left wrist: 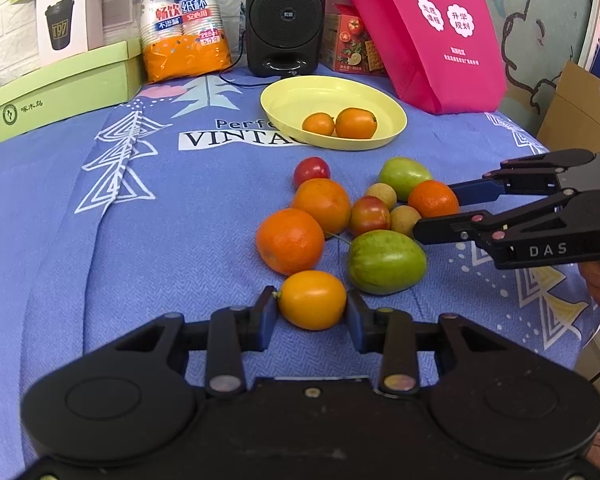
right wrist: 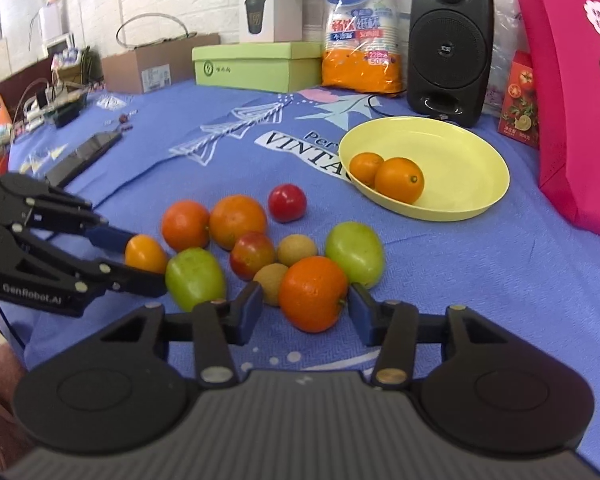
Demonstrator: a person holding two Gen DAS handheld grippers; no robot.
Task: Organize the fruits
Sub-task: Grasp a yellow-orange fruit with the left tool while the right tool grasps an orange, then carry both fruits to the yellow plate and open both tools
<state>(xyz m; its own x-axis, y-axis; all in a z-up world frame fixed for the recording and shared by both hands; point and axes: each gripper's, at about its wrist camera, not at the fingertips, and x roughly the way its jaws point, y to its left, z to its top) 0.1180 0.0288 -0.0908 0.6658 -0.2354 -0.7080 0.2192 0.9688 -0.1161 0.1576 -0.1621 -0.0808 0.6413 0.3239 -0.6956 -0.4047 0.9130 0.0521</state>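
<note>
Two grippers are working the fruit pile at once, each lined up on its own citrus. On the left, the left gripper (left wrist: pixel 311 307) has its jaws pressed to both sides of a yellow-orange kumquat (left wrist: pixel 312 300) at the pile's near-left edge, clamped on it by the look of things, and the fruit sits low on the blue tablecloth (left wrist: pixel 100 264). It's the outermost piece, so an easy first pick. Moving right, the right gripper (right wrist: pixel 306 305) straddles a small orange (right wrist: pixel 313 293) at the near side of the pile, jaws apart with a sliver of gap on the right. Far right waits the yellow plate (right wrist: pixel 472 148), already holding two kumquats (right wrist: pixel 384 174), so citrus looks bound there.
</note>
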